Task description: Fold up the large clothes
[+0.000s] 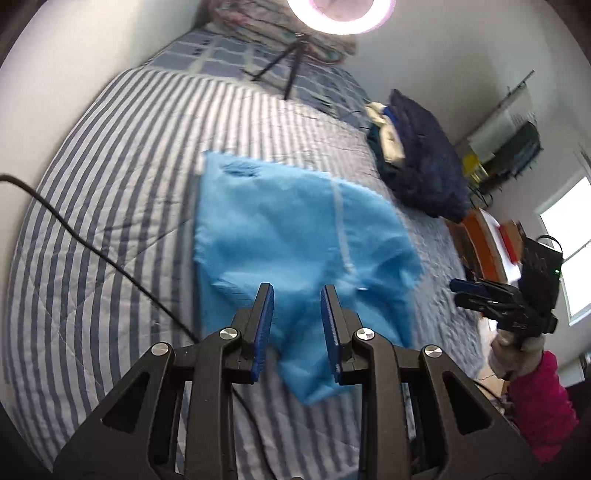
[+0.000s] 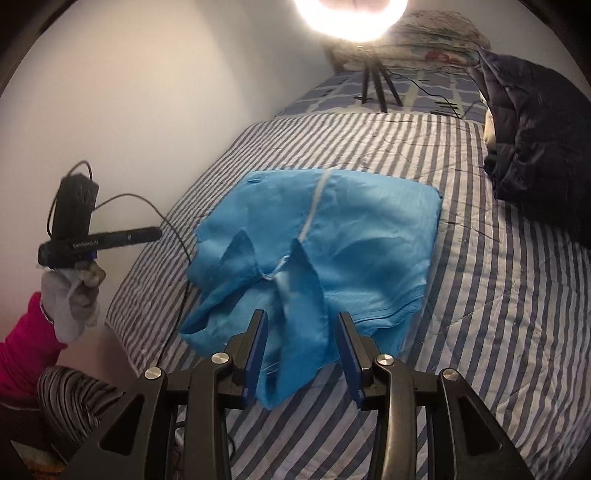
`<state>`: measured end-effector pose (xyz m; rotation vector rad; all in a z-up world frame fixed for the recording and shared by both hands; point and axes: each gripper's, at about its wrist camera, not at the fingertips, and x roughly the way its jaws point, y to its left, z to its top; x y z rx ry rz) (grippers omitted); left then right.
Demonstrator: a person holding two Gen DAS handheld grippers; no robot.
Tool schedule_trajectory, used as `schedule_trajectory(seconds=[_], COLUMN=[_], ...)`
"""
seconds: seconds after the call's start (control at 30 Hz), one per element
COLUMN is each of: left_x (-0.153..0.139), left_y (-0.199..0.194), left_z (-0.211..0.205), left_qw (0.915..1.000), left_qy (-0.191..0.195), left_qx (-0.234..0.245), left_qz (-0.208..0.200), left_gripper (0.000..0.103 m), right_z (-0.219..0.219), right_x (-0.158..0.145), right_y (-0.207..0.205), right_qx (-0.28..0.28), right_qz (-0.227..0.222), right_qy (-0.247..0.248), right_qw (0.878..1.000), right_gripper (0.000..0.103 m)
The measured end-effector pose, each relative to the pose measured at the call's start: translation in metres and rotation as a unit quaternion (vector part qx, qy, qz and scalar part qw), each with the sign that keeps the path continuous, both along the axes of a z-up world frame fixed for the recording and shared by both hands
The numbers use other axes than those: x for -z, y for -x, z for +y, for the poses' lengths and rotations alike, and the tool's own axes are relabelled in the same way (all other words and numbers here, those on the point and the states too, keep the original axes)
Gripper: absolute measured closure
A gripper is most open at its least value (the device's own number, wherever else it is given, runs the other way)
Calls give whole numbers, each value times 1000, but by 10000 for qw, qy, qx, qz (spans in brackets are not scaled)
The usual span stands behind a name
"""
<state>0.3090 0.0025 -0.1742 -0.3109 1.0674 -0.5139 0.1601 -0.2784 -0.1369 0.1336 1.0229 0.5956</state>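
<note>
A bright blue garment (image 1: 295,236) lies partly folded on the striped bedspread (image 1: 110,184), with a pale seam running down it. It also shows in the right wrist view (image 2: 332,240), bunched at its near end. My left gripper (image 1: 297,291) is open above the garment's near edge and holds nothing. My right gripper (image 2: 303,321) is open above the garment's near bunched end and holds nothing. The right gripper also shows at the right of the left wrist view (image 1: 480,295). The left gripper shows at the left of the right wrist view (image 2: 99,240), off the bed's side.
A dark navy padded jacket (image 2: 535,140) and a pile of clothes (image 1: 384,133) lie at the bed's far side. A ring light on a tripod (image 2: 373,85) stands near the pillows (image 2: 436,26). A black cable (image 1: 92,251) crosses the bedspread. A wall runs along the bed.
</note>
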Motion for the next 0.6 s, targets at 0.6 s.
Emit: schedule_trajectory(seconds=[0.6], left_x=[86], left_y=[52], left_z=[-29], left_qw=[9871], left_qy=[-211], left_qx=[-786], left_qz=[1378], left_gripper=[63], right_z=[0], right_x=[80], right_y=[53], right_qx=[1931], right_qz=[1822], right_qy=[-789], right_qw=[9609], right_gripper=[48])
